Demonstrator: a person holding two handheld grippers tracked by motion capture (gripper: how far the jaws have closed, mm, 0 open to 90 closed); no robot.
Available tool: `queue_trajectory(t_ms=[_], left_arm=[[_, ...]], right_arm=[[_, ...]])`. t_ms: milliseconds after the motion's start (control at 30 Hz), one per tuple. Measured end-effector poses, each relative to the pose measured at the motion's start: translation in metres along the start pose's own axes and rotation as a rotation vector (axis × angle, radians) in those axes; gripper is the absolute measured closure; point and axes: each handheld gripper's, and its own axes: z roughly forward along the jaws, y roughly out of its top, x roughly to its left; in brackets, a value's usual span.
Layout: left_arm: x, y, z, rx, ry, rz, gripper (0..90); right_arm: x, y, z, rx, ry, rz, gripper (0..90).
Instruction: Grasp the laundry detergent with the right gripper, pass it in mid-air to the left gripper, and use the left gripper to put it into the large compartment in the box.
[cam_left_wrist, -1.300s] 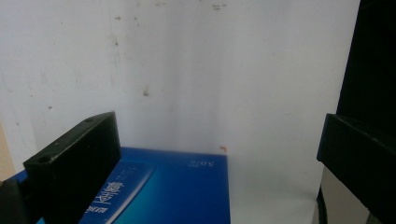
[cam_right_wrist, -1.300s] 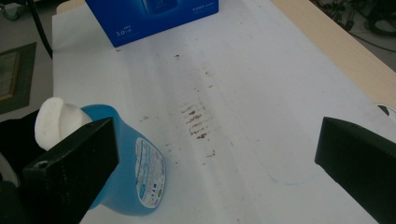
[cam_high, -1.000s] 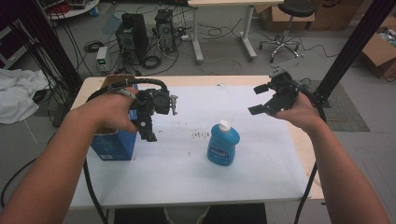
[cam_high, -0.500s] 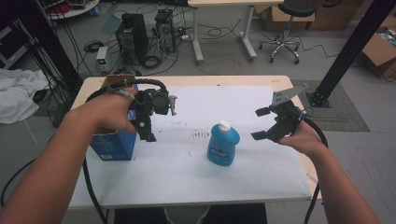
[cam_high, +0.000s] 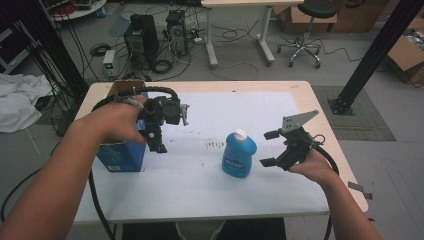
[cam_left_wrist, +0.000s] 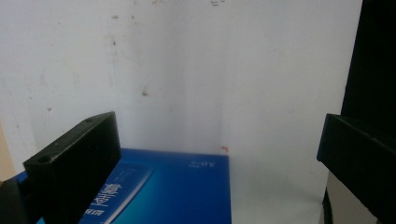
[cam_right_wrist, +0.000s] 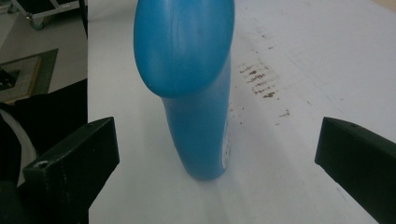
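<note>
Blue bottle (cam_high: 239, 154): upright on desk (cam_high: 200, 195). Blue box (cam_high: 121, 154): desk's left. Right gripper (cam_high: 267, 148): beside bottle, fingers released, empty. Left gripper (cam_high: 156, 134): above box, fingers released.

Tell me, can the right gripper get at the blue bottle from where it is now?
Probably yes. The right gripper is open and faces the upright blue bottle, which its own view centres between the jaws, with only bare white table cover between them.
</note>
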Motion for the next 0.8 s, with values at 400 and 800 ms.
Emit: queue_trajectory(t_ms=[400, 800], left_arm=[[-0.002, 0.002, -0.002, 0.002, -0.005, 0.006, 0.1], [-0.004, 0.003, -0.001, 0.006, -0.004, 0.009, 0.1]], right_arm=[[0.007, -0.016, 0.032, -0.044, -0.007, -0.002, 0.0], [0.009, -0.019, 0.047, -0.093, -0.025, -0.004, 0.0]])
